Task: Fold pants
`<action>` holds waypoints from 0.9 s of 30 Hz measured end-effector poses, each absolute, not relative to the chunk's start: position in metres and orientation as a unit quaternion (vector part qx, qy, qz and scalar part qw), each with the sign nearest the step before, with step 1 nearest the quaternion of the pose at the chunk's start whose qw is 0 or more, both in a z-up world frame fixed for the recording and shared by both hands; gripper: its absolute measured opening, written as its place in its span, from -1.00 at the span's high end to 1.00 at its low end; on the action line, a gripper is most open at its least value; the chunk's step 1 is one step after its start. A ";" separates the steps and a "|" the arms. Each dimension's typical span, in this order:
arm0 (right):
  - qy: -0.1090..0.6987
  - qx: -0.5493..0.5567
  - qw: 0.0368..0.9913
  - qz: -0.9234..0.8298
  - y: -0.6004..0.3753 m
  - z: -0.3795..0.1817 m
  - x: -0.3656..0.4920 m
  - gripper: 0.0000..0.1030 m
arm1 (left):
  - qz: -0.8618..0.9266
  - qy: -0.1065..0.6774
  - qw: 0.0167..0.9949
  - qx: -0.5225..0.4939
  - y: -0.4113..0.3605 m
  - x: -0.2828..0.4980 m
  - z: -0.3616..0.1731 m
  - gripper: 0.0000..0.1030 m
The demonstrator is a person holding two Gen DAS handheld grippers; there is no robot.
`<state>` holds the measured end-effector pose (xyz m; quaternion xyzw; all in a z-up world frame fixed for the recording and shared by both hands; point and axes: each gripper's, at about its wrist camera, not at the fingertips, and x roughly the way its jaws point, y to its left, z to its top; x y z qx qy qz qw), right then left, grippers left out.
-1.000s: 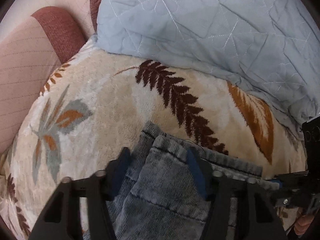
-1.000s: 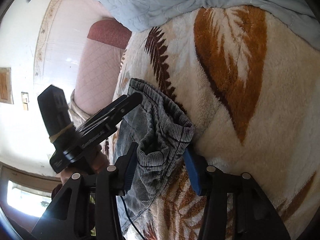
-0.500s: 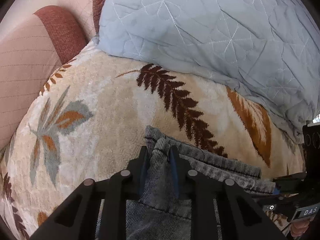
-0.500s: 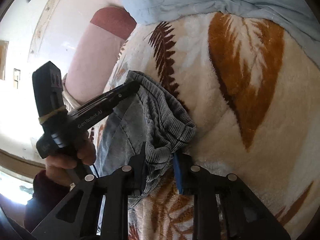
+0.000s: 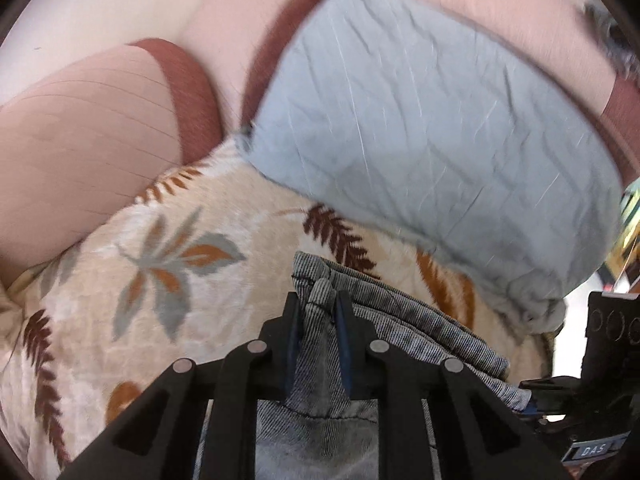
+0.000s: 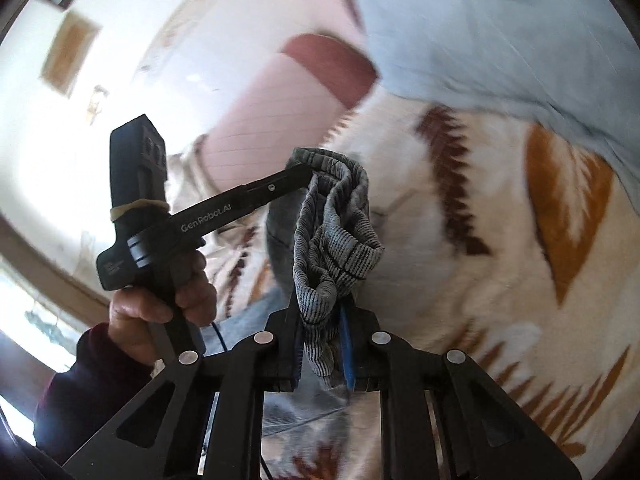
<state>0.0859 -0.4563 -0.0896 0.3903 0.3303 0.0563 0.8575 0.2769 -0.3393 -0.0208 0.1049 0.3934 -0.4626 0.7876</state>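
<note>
at six o'clock in both wrist views the pants (image 5: 320, 412) hang by the waistband. i have the left gripper (image 5: 318, 332) and right gripper (image 6: 320, 344) each clamped on it, above the leaf blanket (image 5: 132, 280). grasp done; no fold yet made, i judge.

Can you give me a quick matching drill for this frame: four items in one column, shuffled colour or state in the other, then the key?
Items:
1. pants
2. quilt
3. blanket
4. left gripper

Descriptions:
A. pale blue, stitched, lying at the far side of the bed
B. shut on a bunched corner of fabric
C. cream plush with brown and orange leaves
D. grey corduroy, edge pinched at two points

Pairs: 1-D, 2-A, 3-C, 4-B. The second pinch point is the right gripper, also shut on the pants.
</note>
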 end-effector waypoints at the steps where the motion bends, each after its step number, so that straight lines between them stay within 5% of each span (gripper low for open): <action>1: 0.326 0.379 0.864 0.062 -0.449 -0.083 0.085 0.73 | -0.463 0.387 0.792 0.096 -0.330 0.274 -0.016 0.63; 10: 0.340 0.267 0.893 0.127 -0.350 -0.050 0.094 0.73 | -0.447 0.365 0.815 0.044 -0.234 0.257 -0.004 0.63; 17: 0.403 0.210 0.876 0.160 -0.273 -0.077 0.103 0.73 | -0.395 0.407 0.822 0.044 -0.171 0.261 -0.047 0.53; 20: 0.443 0.201 0.858 0.166 -0.249 -0.099 0.109 0.62 | -0.360 0.423 0.831 0.035 -0.141 0.264 -0.065 0.51; 25: 0.484 0.238 0.814 0.216 -0.239 -0.114 0.116 0.04 | -0.314 0.433 0.845 -0.007 -0.085 0.271 -0.067 0.51; 27: 0.486 0.258 0.801 0.236 -0.241 -0.113 0.115 0.04 | -0.308 0.435 0.846 -0.020 -0.069 0.269 -0.065 0.51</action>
